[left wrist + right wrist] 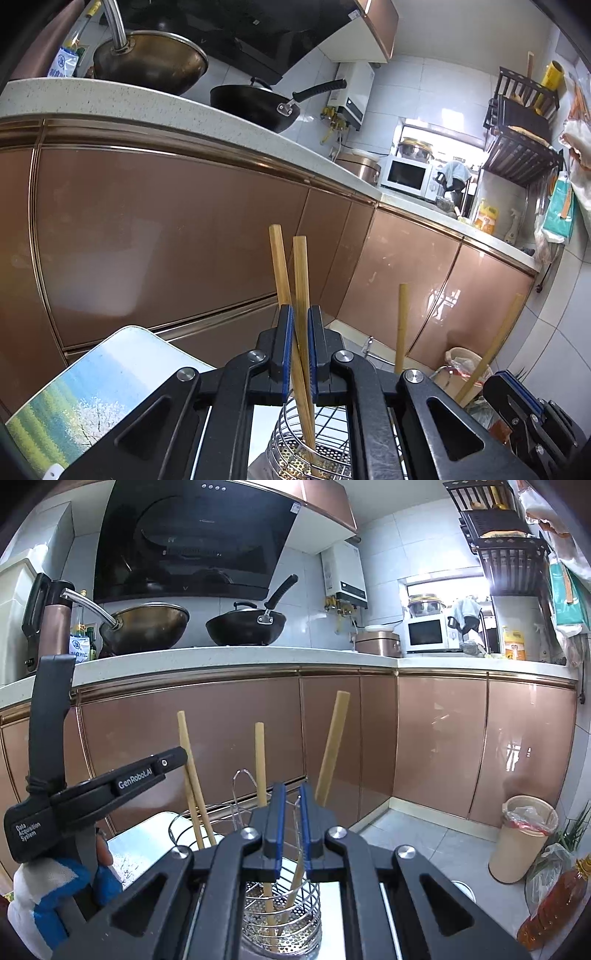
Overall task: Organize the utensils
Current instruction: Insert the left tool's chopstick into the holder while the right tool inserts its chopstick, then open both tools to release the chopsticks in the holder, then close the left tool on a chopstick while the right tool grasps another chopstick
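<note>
My left gripper (301,314) is shut on a pair of bamboo chopsticks (286,273); their lower ends reach down into a round wire utensil holder (295,454) below. Two more chopsticks (402,325) stand to the right. In the right wrist view, my right gripper (291,792) is slightly open and empty above a second wire holder (280,919), where two chopsticks (334,746) stand. The left gripper (166,764) shows there at the left, holding its pair of chopsticks (188,760) over the left holder (181,830).
The holders stand on a small table with a landscape print (81,391). Bronze cabinet fronts (436,738) run behind, under a white counter with woks (243,626). A lined bin (524,838) and an oil bottle (554,908) are on the floor at right.
</note>
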`<state>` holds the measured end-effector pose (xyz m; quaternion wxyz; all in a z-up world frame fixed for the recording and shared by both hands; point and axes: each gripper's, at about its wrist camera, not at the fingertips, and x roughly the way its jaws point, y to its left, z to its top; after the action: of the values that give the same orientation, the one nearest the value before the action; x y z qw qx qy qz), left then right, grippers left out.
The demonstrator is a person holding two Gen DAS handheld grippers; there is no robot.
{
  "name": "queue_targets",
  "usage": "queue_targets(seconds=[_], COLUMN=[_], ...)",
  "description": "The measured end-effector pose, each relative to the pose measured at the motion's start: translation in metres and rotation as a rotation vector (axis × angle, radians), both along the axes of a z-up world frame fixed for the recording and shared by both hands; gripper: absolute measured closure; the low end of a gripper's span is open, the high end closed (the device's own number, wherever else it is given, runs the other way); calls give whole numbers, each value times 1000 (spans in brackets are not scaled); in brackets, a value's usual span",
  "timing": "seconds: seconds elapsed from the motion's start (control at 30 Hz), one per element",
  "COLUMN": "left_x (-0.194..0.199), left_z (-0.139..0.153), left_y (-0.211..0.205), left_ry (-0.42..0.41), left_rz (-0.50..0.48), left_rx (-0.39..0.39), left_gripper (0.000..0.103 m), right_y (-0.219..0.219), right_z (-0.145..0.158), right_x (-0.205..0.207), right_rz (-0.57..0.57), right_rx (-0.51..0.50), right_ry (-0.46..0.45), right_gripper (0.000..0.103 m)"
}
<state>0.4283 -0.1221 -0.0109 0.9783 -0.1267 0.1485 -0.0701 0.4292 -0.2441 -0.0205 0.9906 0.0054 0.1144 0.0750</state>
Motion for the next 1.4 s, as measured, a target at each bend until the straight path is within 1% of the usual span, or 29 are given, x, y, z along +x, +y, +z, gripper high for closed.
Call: queue_targets(seconds=[0.1, 0.2, 0.23, 0.27, 0.37, 0.47, 0.53, 0.63, 0.7, 0.77, 0.87, 1.0, 1.13, 1.2, 1.23, 1.3, 1.37, 1.4], left_x=[-7, -18, -23, -27, -41, -55, -64, -81, -91, -100, -109, -112, -103, -94, -88, -78, -66, -63], left_z=[6, 14, 17, 20, 33, 46, 54, 63, 68, 72, 71, 53, 28, 14, 4, -7, -24, -31], left_y=[1, 8, 11, 14, 24, 36, 48, 66, 76, 88, 104, 117, 124, 125, 125, 123, 119, 118], left_ry=[-10, -16, -19, -22, -21, -12, 17, 39, 54, 86, 157, 298, 437, 510, 554, 614, 694, 720], left_rz=[-13, -25, -28, -29, -41, -45, -50, -47, -51, -61, -80, -135, -188, -210, -223, -249, -275, -280], left_rx=[2, 0, 0, 3, 14, 41, 47, 62, 75, 90, 115, 148, 126, 110, 100, 90, 80, 79], left_gripper=[96, 89, 88, 88, 88, 88, 88, 88, 88, 87, 86, 86, 86, 86, 86, 86, 86, 86], right_y=[-1, 0, 0, 0, 0, 1, 2, 6, 7, 12, 22, 35, 48, 56, 59, 69, 77, 82], right_z=[3, 9, 11, 14, 22, 31, 39, 49, 55, 59, 58, 45, 26, 13, 8, -4, -14, -18], right_x=[-5, -15, -18, -22, -37, -53, -65, -80, -88, -95, -100, -97, -93, -83, -79, -67, -60, -58], right_rz=[-3, -6, -7, -9, -9, -14, -13, -13, -2, 9, 46, 106, 146, 182, 188, 209, 208, 211], right_rx=[1, 2, 3, 3, 3, -7, -9, -18, -11, -6, -14, -11, -14, 7, 8, 1, -7, -13], right_ry=[-2, -2, -1, -1, 3, 11, 14, 28, 52, 91, 163, 303, 414, 505, 532, 600, 634, 643], right_gripper=[95, 87, 82, 80, 80, 80, 80, 80, 80, 80, 80, 80, 80, 80, 80, 80, 80, 80])
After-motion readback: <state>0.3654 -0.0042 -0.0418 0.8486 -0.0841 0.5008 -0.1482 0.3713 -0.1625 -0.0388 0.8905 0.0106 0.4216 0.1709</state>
